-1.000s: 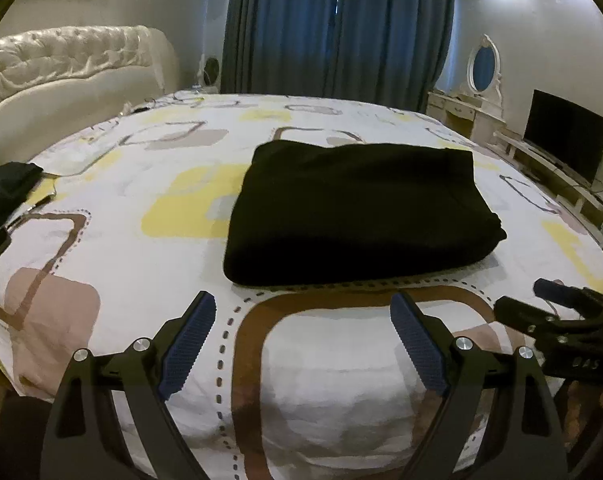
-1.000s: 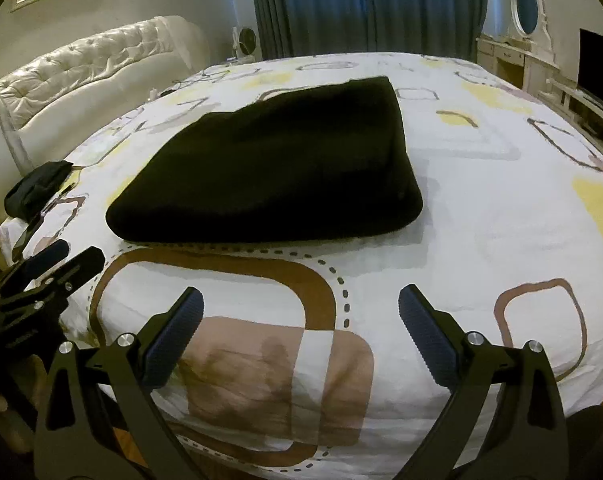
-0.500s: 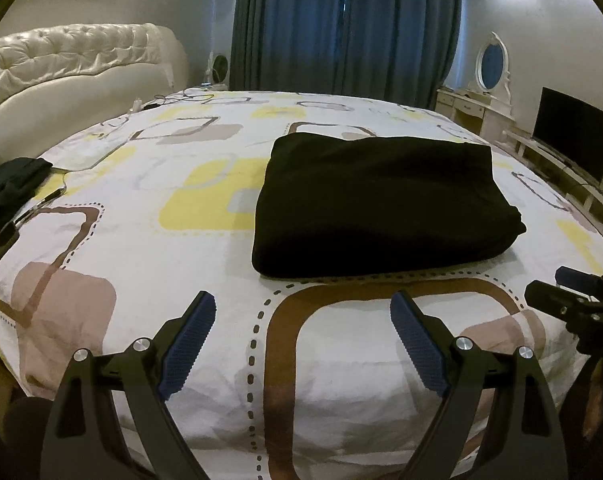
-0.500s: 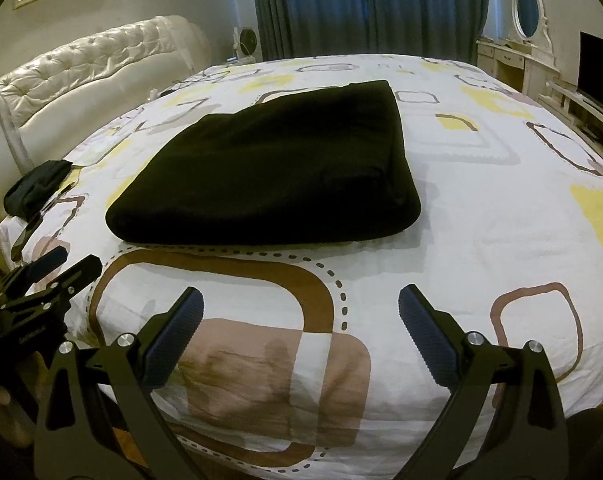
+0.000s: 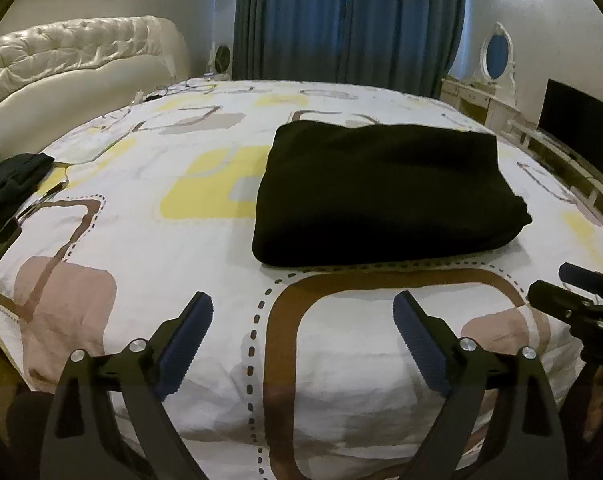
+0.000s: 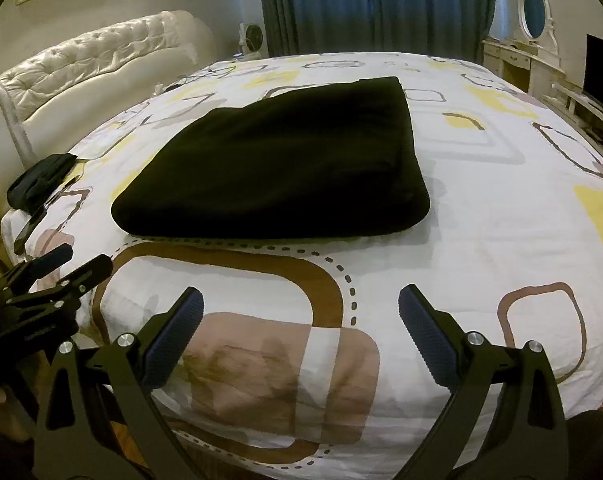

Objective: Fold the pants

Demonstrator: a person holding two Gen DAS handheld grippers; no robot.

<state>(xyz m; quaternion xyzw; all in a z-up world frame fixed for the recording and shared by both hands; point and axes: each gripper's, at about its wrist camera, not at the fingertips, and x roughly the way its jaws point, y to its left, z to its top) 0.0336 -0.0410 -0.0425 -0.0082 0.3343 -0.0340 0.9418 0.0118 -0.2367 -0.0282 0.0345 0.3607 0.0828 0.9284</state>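
The black pants (image 5: 385, 192) lie folded into a thick rectangle on the patterned bed (image 5: 141, 216), also seen in the right wrist view as the pants (image 6: 277, 168). My left gripper (image 5: 303, 316) is open and empty, hovering over the near edge of the bed, short of the fold. My right gripper (image 6: 301, 312) is open and empty too, also back from the pants. Each gripper shows in the other's view: the right one (image 5: 581, 300) at the right edge, the left one (image 6: 49, 276) at the left edge.
A small dark garment (image 5: 11, 184) lies at the bed's left edge near the cream tufted headboard (image 5: 73, 60). Blue curtains (image 5: 341, 20) hang behind. A white dresser with an oval mirror (image 5: 497, 52) and a TV (image 5: 581, 136) stand at the right.
Both grippers stayed open and empty. The left view has swung left, so the pants sit further right and slightly higher in it. The right view barely changed.
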